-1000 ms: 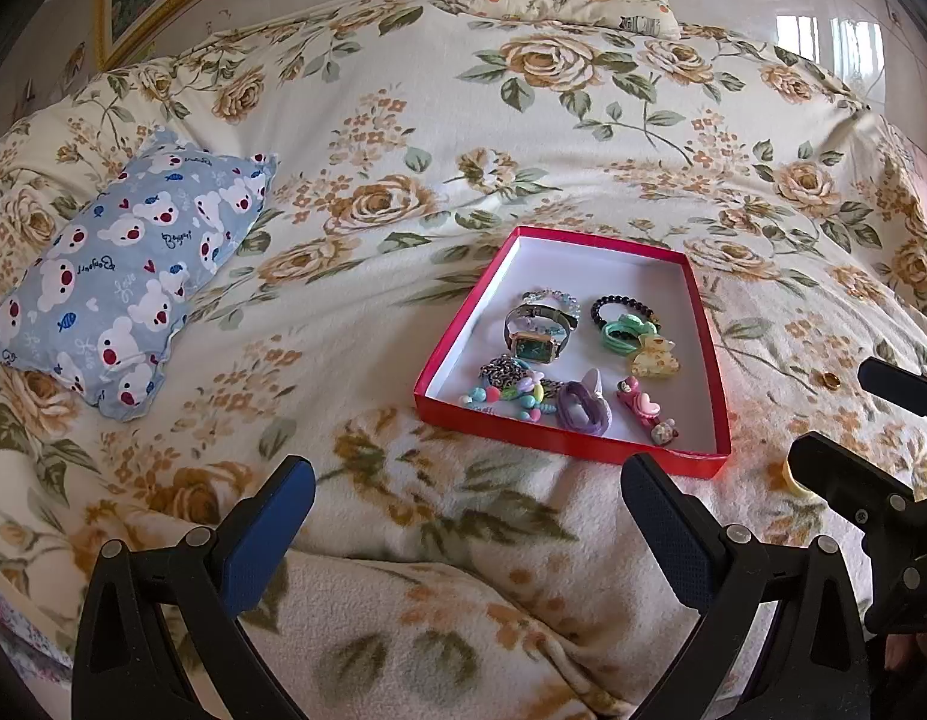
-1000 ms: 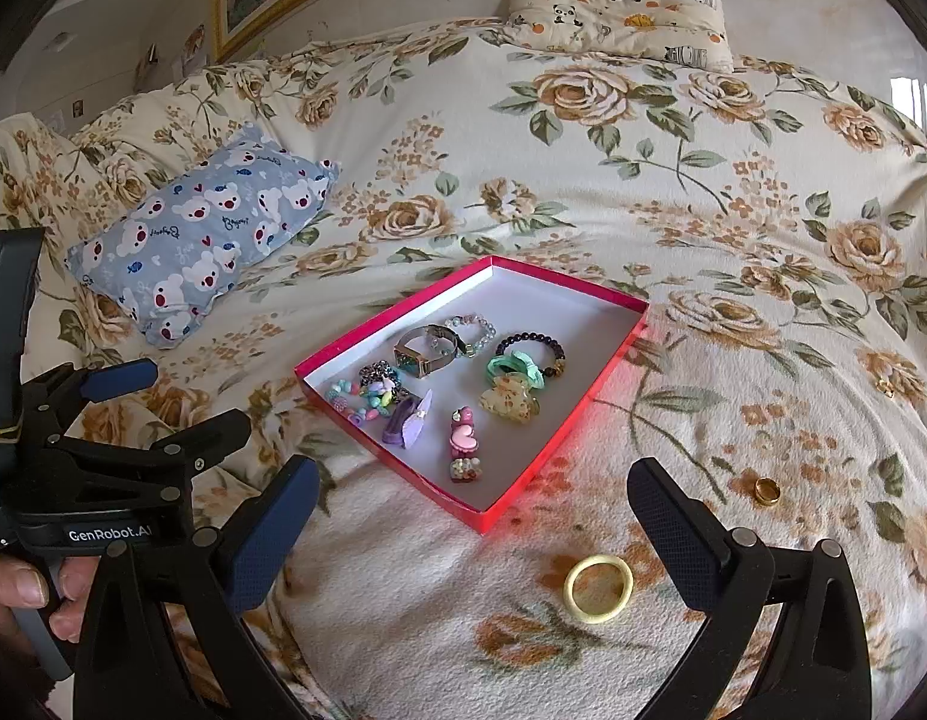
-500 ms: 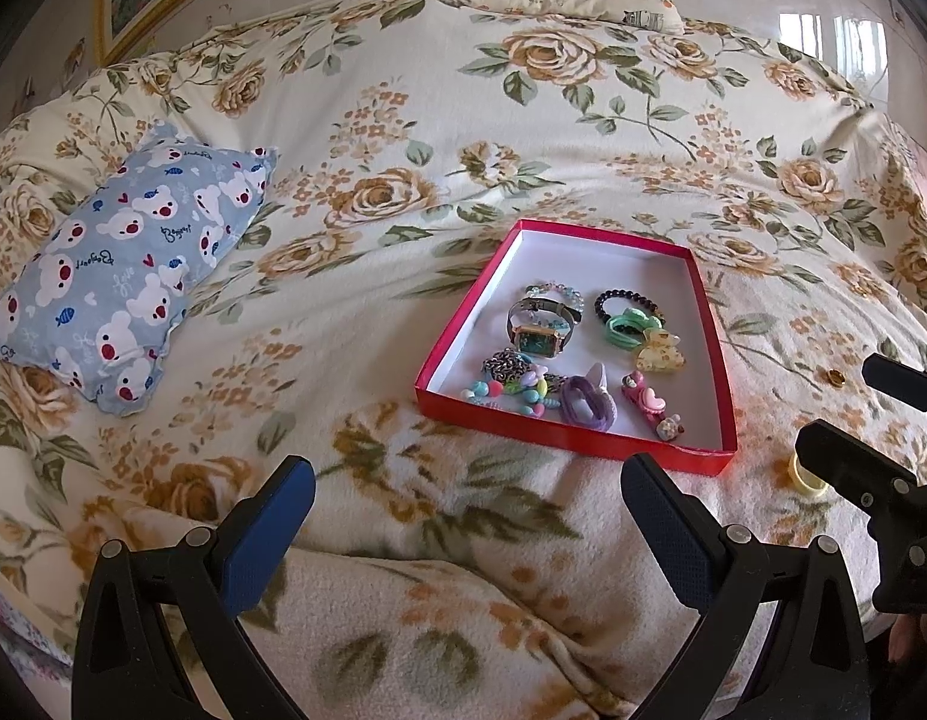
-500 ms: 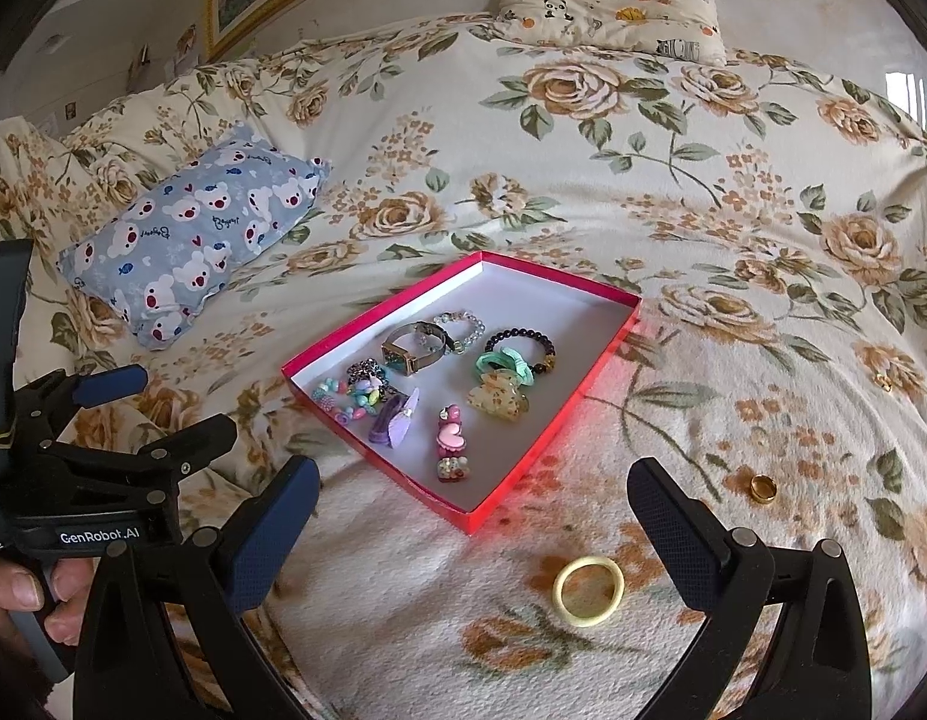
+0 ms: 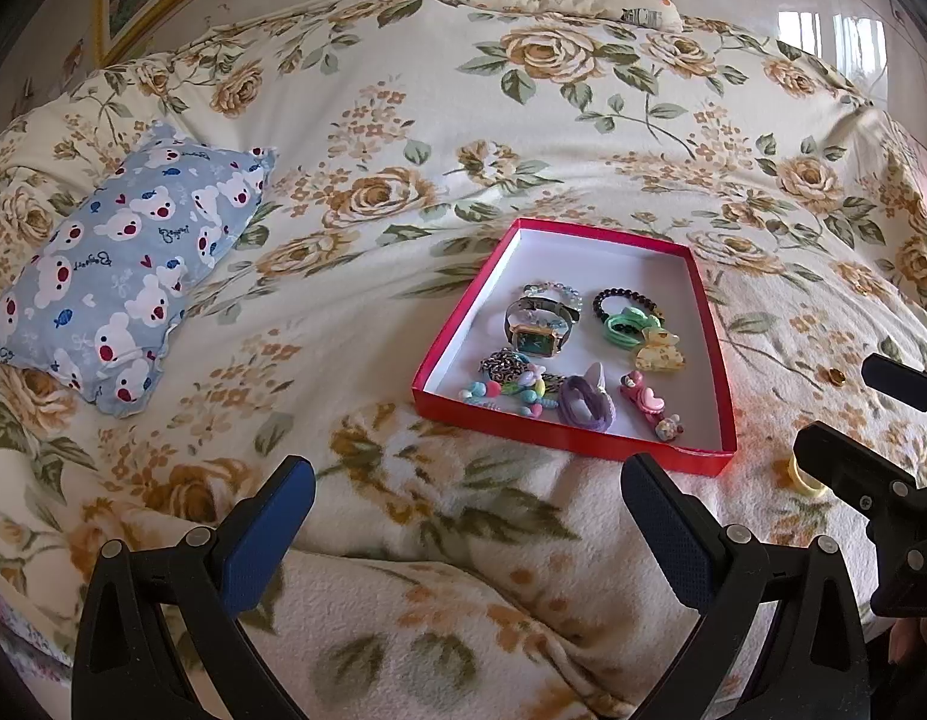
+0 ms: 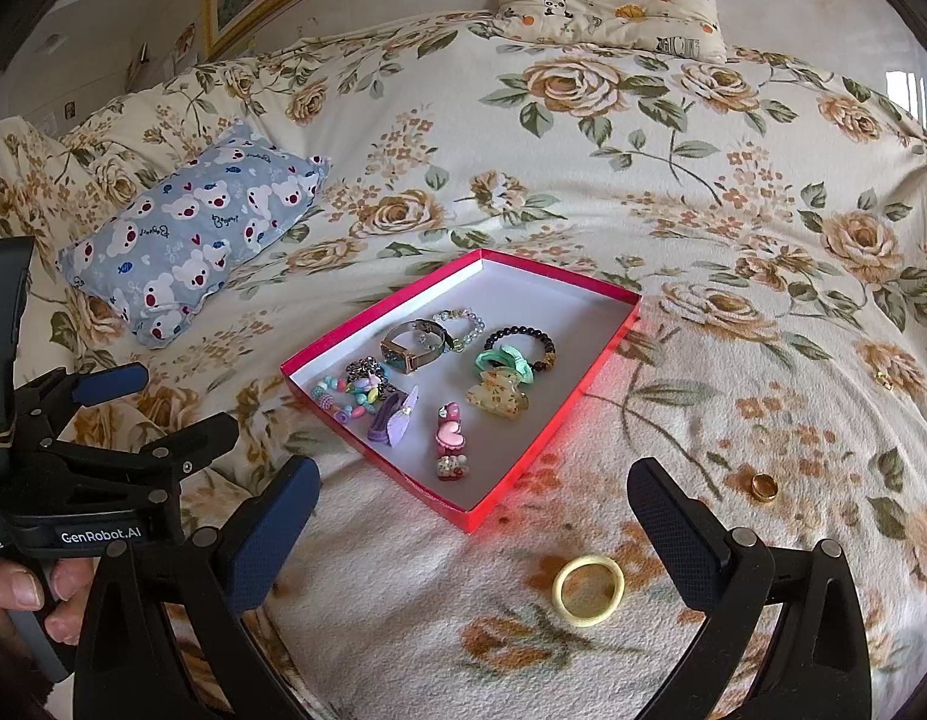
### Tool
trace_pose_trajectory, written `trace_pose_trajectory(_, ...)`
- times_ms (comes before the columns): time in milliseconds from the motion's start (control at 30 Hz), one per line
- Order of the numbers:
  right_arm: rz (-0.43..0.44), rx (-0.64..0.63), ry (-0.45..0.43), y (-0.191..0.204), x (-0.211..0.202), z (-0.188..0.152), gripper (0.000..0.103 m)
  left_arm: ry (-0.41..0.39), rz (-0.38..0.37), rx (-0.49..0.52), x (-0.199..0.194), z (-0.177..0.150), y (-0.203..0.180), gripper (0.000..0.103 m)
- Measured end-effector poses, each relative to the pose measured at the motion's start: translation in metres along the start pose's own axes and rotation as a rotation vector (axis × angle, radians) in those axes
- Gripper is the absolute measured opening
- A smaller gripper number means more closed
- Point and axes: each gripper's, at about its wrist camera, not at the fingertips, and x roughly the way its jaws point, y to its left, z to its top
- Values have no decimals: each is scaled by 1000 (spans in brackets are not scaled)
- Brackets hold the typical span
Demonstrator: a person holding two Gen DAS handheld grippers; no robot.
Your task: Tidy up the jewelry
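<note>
- Jewelry lies in a red box (image 6: 526, 468) on the flowered bed (image 6: 673, 192): a watch (image 6: 412, 348), a dark bead bracelet (image 6: 523, 339), a green hair tie (image 6: 505, 360), a yellow claw clip (image 6: 498, 397), a purple hair tie (image 6: 394, 420), a pink heart clip (image 6: 450, 435) and colourful beads (image 6: 349, 393).
- Outside the box, a yellow hair ring (image 6: 588, 590) lies on the blanket just in front of the right hand-held gripper (image 6: 472, 513), between its two fingers, and a gold ring (image 6: 764, 486) lies further to the right.
- The right hand-held gripper is open wide and holds nothing; compared with one second ago it has come a little closer to the yellow hair ring.
- The left hand-held gripper (image 5: 468, 507) is also open and empty, near the front edge of the box; the box now appears slightly lower in its view than before.
- A blue bear pillow (image 5: 121, 276) rests well apart on the left.
- The things in the box have not moved.
</note>
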Motion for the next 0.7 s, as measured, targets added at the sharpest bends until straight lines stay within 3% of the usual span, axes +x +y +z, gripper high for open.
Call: trace_pose_trajectory(700,-2,1,0,-1,1,1,103,-4,-5,1,-1,2,-3,102)
